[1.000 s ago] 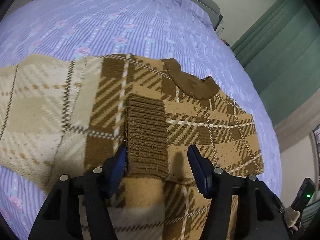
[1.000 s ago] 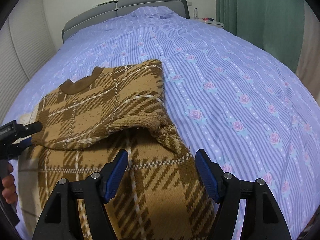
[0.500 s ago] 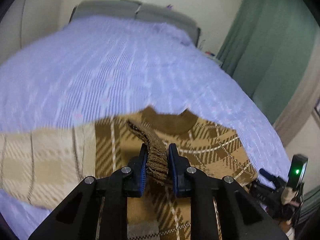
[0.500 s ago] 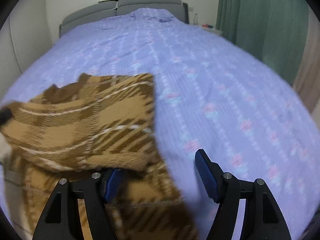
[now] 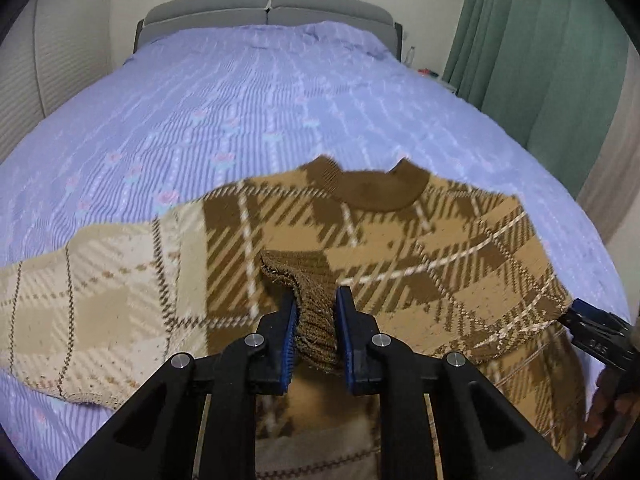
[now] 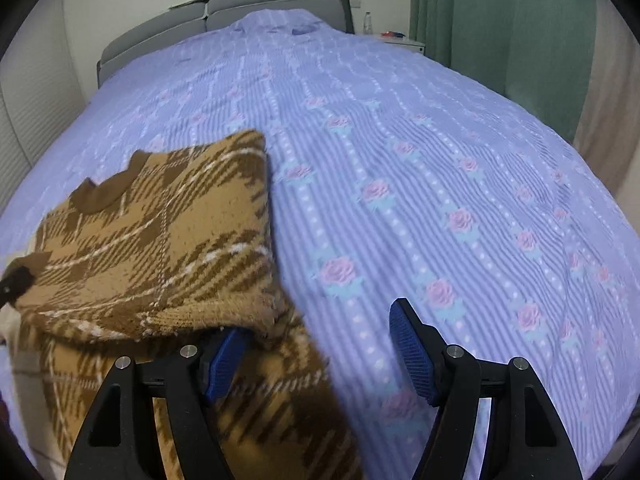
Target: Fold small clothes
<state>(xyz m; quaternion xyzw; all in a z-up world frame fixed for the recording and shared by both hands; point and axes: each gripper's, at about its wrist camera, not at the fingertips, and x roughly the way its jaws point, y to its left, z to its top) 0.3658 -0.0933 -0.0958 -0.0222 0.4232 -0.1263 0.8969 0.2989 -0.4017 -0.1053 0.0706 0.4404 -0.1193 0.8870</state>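
On the bed (image 5: 280, 92), sweater (image 5: 400, 256) lay at 6 o'clock, soft, floppy knit; left gripper (image 5: 316, 336) clamped its ribbed cuff (image 5: 316, 320), best hold; right gripper (image 6: 316, 356) gaped, empty.

sweater (image 6: 160, 248) lower part cut off at frame bottom; right claw's (image 6: 320, 348) left pad under knit

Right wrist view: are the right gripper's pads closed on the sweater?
No, the right gripper stands open, no cloth pinched, beside the sweater.
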